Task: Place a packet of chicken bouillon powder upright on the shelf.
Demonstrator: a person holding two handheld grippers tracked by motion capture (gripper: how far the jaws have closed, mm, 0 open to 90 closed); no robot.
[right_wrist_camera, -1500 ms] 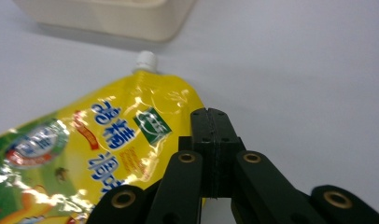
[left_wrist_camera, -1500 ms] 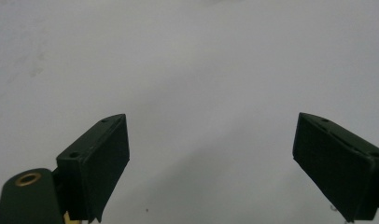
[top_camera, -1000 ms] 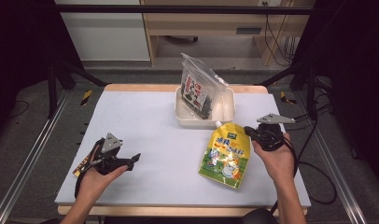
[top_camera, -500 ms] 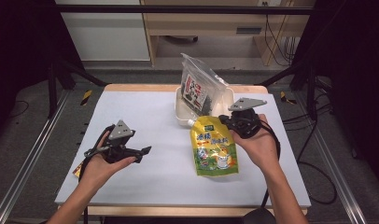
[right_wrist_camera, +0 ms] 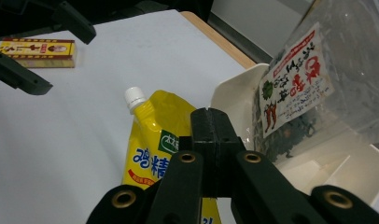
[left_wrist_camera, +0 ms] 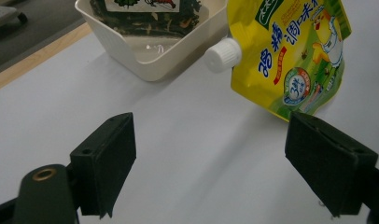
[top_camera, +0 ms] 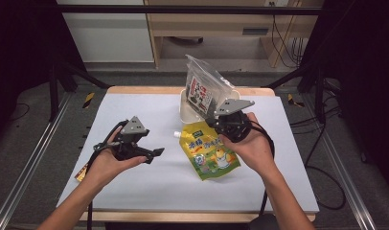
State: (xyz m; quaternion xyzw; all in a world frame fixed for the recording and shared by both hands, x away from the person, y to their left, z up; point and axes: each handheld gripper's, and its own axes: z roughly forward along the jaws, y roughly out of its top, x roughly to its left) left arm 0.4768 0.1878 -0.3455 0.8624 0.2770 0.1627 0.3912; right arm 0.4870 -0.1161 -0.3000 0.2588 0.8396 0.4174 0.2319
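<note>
While raised over the left of the white table (top_camera: 135, 196): left gripper (top_camera: 152, 152), jaws spread wide, nothing between them. At centre right: yellow spouted pouch (top_camera: 209, 149), lifted off the table, top edge clenched in right gripper (top_camera: 220, 127). Just beyond, at far edge: cream tub (top_camera: 187, 111) holding clear bag of dried chillies (top_camera: 202, 91).

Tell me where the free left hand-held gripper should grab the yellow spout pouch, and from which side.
Probably the neck just under the white cap, approached from the left hand-held gripper's own side. The yellow spout pouch hangs tilted from the shut right hand-held gripper, which pinches its top edge, and the spout juts toward the left. It is the stiff part; the body looks soft and flat.
</note>
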